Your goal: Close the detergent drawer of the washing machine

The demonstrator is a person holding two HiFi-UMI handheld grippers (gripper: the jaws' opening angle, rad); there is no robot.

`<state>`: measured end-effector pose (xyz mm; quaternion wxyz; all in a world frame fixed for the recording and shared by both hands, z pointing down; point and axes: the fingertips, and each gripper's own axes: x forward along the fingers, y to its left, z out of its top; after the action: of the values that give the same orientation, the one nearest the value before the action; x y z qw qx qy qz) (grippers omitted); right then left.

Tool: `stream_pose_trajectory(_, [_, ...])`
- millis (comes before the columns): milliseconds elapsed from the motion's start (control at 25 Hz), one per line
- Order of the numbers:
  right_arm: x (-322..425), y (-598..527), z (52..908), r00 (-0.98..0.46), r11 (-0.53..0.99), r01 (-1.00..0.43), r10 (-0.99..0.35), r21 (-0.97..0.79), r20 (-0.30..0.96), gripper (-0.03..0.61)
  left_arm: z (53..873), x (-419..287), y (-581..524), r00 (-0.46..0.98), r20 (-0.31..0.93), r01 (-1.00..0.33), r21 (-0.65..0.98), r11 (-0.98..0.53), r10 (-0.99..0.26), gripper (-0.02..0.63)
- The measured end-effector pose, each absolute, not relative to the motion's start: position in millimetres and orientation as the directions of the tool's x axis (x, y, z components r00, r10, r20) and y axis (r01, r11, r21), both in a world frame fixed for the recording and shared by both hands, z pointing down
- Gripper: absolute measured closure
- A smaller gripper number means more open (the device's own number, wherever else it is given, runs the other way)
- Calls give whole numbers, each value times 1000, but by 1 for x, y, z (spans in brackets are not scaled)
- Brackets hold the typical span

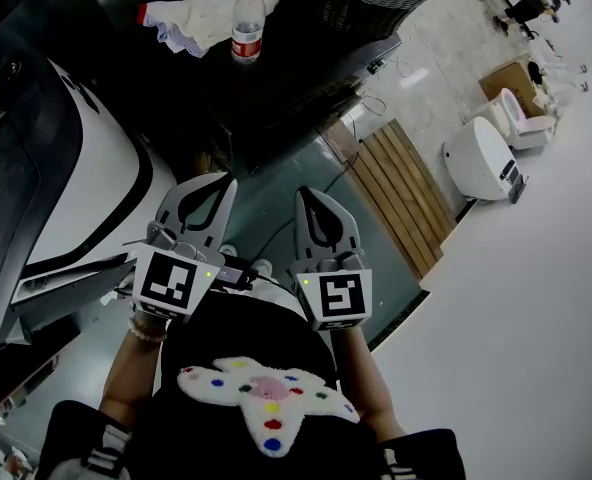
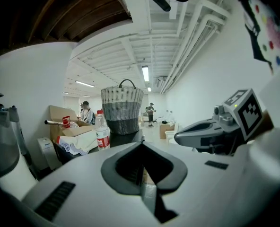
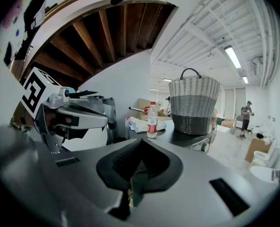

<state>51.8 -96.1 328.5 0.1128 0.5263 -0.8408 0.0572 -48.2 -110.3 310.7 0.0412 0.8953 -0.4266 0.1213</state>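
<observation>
- Dark table (image 1: 306, 68) in upper frame, bottle (image 1: 247, 23) on it.
- Left tool (image 1: 212, 190), right tool (image 1: 316, 200): both clenched, empty.
- Washer (image 1: 86, 178) at left; find drawer front, push squarely.

bottle (image 1: 247, 23): red cap and red label noted | basket (image 2: 122, 110): woven, white over a grey band | cloth (image 1: 191, 18): white | left gripper (image 1: 219, 181), right gripper (image 1: 308, 194): grey, cubes (image 1: 168, 283) marked in black-and-white squares | patch (image 1: 266, 403): white, dotted in many colours
</observation>
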Motion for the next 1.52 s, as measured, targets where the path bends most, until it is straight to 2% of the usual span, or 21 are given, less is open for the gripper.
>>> stream_pose_trajectory(1520, [52,-92,336,-429,452,-891,-862,28,270,575,318,-41,-105,620,278,-760,-16,-649,-734,603])
